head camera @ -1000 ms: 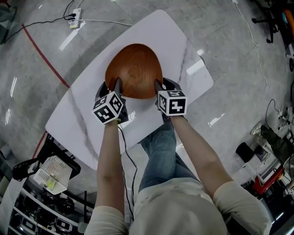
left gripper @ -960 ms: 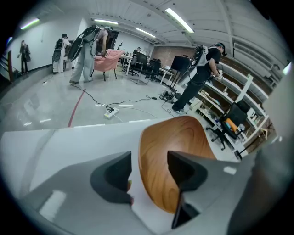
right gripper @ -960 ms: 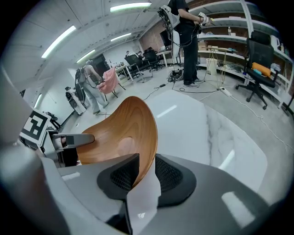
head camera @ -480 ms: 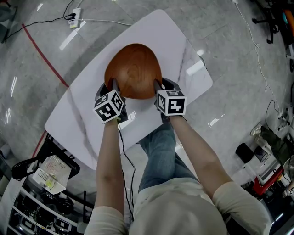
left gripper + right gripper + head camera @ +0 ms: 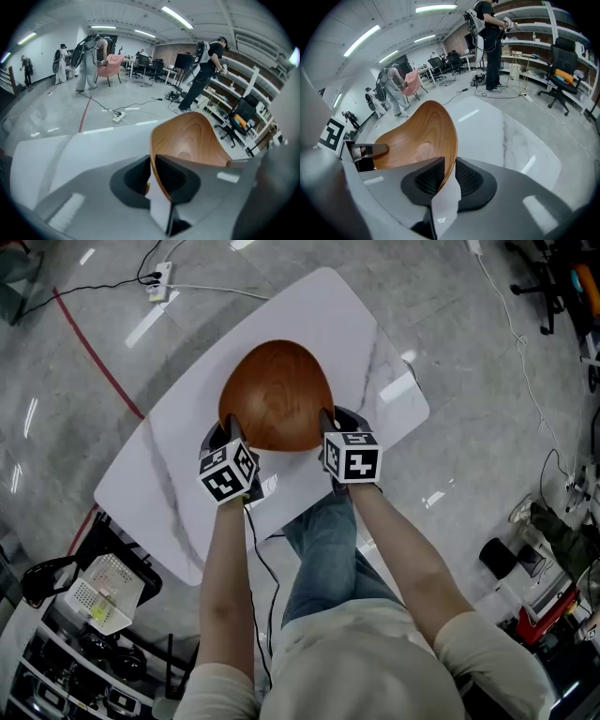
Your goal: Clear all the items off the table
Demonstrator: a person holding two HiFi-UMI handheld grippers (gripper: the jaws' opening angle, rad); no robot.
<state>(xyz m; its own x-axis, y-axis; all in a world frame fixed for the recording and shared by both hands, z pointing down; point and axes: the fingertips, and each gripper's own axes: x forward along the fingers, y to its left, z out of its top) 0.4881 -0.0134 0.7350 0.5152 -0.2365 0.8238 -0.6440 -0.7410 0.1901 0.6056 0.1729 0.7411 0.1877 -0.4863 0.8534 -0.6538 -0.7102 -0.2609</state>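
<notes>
One big white bench (image 5: 309, 315) fills the middle of the head view. It slants from the lower left up to the upper right. One wide brown wooden bowl (image 5: 277, 395) is over the middle of the bench, a little above the centre of the frame. It is the only thing I see on the bench. I cannot tell if the bottom of the bowl touches the bench or is just off it.

Two tongs hold the bowl by its near edge. The left tongs (image 5: 225, 432) are at the lower left of the bowl. The right tongs (image 5: 328, 423) are at its lower right. Both have just been closing. In each gripper view the thin rim of the bowl runs between the two dark pads, and the pads press on it from the inside and the outside. So both tongs are clamped on the bowl.

I think the bowl is hard and stiff, so it will not bend or squash. It looks smooth and shiny, so it may slide in the pads. It is wide, and it is probably not very heavy for its size. Both grips are on the near side, so the far side may tip down. A firm pinch on the rim on each side should hold it best, and lifting both hands together should keep it flat.
</notes>
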